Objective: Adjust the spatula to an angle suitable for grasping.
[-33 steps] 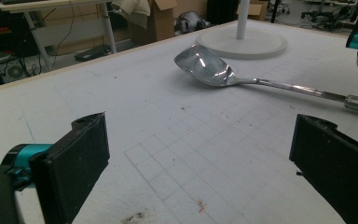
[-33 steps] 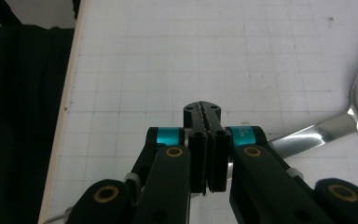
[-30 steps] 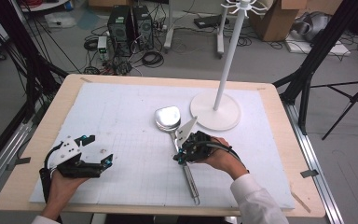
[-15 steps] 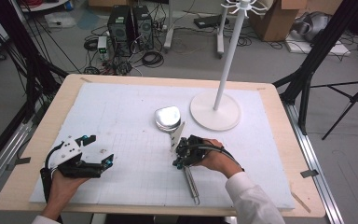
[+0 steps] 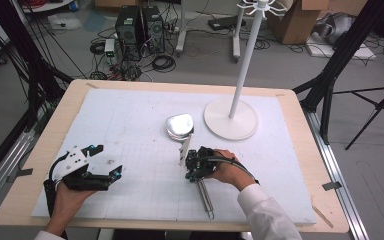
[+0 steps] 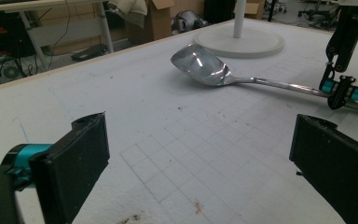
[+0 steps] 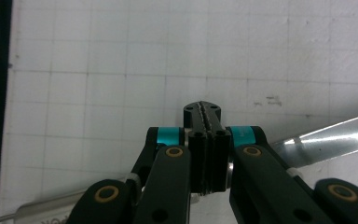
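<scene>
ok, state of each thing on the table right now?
ladle: lying flat on the mat, bowl toward the stand
right gripper: shut on ladle handle
left gripper: open, holding nothing
stand: upright, nothing hung on it

No text, brand, number or sign can be read anywhere. The white mat [image 5: 130, 130] bears just a faint unlabelled grid. Some dark marks near the handle of the ladle [image 7: 42, 212] are too blurred to read.

Wooden table [image 5: 300, 150], white gridded mat [image 5: 130, 130]
</scene>
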Available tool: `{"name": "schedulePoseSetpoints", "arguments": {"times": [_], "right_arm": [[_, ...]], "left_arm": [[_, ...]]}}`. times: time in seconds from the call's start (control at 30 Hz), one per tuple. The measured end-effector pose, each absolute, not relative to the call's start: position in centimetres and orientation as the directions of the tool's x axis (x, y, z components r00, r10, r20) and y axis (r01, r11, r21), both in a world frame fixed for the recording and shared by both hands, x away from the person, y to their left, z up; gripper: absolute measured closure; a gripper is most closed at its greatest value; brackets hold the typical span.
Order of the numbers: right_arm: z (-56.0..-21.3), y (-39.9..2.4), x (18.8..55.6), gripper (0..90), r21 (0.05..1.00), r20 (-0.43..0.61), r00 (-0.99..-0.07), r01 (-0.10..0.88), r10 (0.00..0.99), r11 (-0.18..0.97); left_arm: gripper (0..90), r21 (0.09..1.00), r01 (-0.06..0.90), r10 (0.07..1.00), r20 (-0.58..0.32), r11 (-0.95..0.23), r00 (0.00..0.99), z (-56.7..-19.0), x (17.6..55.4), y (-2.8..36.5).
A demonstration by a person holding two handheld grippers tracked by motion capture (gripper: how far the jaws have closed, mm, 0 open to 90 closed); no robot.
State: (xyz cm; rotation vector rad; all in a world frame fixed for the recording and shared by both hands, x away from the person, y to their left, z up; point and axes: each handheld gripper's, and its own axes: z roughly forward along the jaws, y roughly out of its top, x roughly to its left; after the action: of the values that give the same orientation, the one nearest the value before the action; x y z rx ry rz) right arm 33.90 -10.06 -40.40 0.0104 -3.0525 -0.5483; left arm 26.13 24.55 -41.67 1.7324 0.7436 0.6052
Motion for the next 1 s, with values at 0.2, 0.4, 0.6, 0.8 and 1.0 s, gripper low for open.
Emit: {"name": "schedulePoseSetpoints", "arguments": {"times": [0.2,0.4,0.6,0.8,1.0], "right_arm": [[-40.6,-10.1,33.9,89.7,0.327,0.027,-1.0,-0.002,-0.012,0.945],[-40.5,-10.6,34.0,89.7,0.31,0.03,-1.0,0.013,0.004,0.951],[-40.4,-11.6,34.1,89.7,0.288,0.026,-0.999,0.031,0.024,0.957],[-40.3,-12.7,34.4,89.7,0.285,0.025,-0.998,0.061,0.056,0.957],[-40.3,-14.0,34.6,89.7,0.275,0.017,-0.996,0.09,0.088,0.957]], "left_arm": [[5.2,0.963,0.179,0.74,0.03,-0.201,0.672,-41.7,26.1,24.5],[5.2,0.963,0.179,0.739,0.029,-0.201,0.673,-41.7,26.1,24.5],[5.2,0.963,0.178,0.739,0.032,-0.204,0.673,-41.7,26.1,24.5],[5.2,0.963,0.178,0.739,0.033,-0.205,0.673,-41.7,26.1,24.5],[5.2,0.962,0.179,0.739,0.033,-0.205,0.673,-41.7,26.1,24.5]]}}
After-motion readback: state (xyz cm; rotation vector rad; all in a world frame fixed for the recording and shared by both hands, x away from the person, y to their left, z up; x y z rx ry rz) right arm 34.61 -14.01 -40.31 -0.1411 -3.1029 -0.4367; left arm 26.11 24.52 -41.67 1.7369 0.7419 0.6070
